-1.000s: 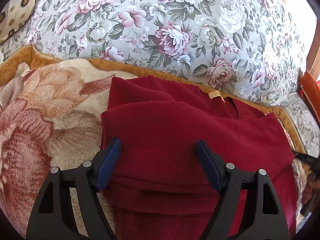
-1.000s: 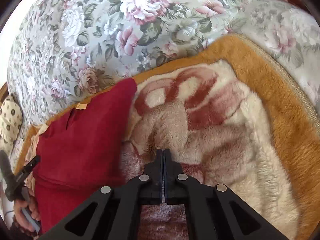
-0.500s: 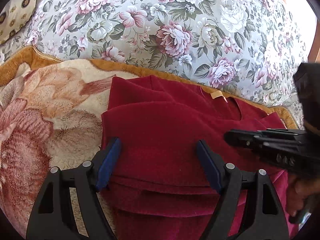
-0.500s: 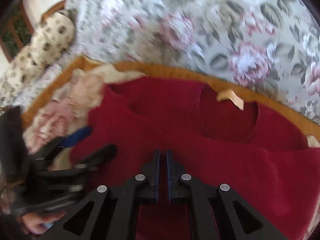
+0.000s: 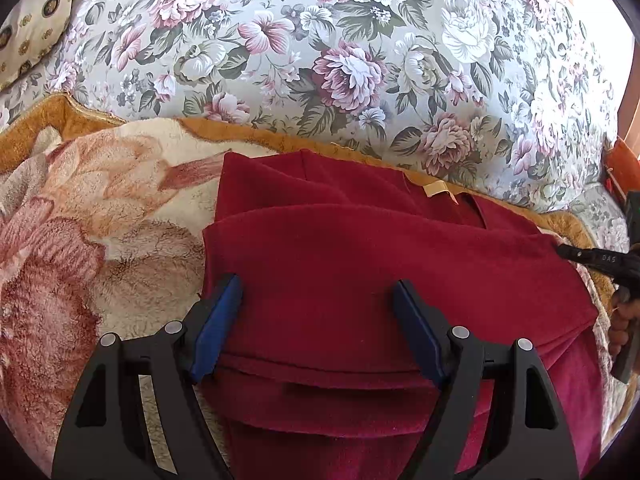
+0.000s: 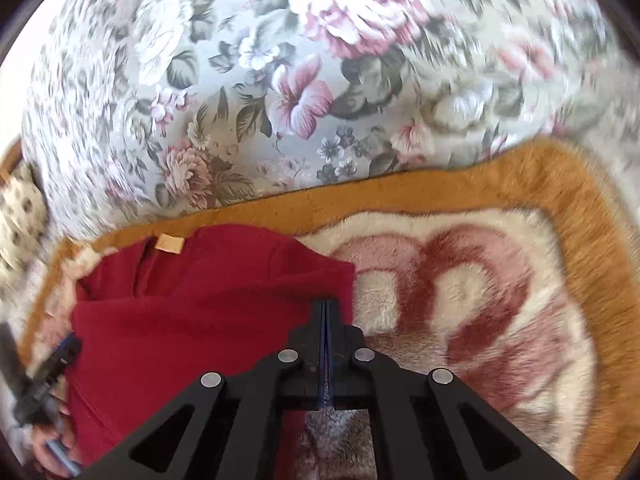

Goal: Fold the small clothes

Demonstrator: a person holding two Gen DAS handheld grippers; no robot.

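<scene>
A dark red garment (image 5: 360,272) lies partly folded on a plush blanket, its tan neck label (image 5: 436,189) at the far edge. It also shows in the right wrist view (image 6: 192,320). My left gripper (image 5: 318,306) is open, its blue-padded fingers (image 5: 218,320) straddling the folded red cloth near its front edge. My right gripper (image 6: 325,308) is shut with nothing between its fingers, at the garment's right edge. It also shows at the right side of the left wrist view (image 5: 592,258).
The plush cream and pink blanket (image 6: 480,300) has an orange border (image 6: 440,188). A floral sofa back (image 5: 320,48) rises behind it. A spotted cushion (image 5: 32,20) sits at the far left. An orange object (image 5: 624,168) is at the right edge.
My right gripper swung across the garment and back out to its right edge, staying shut. My left gripper has stayed open over the cloth.
</scene>
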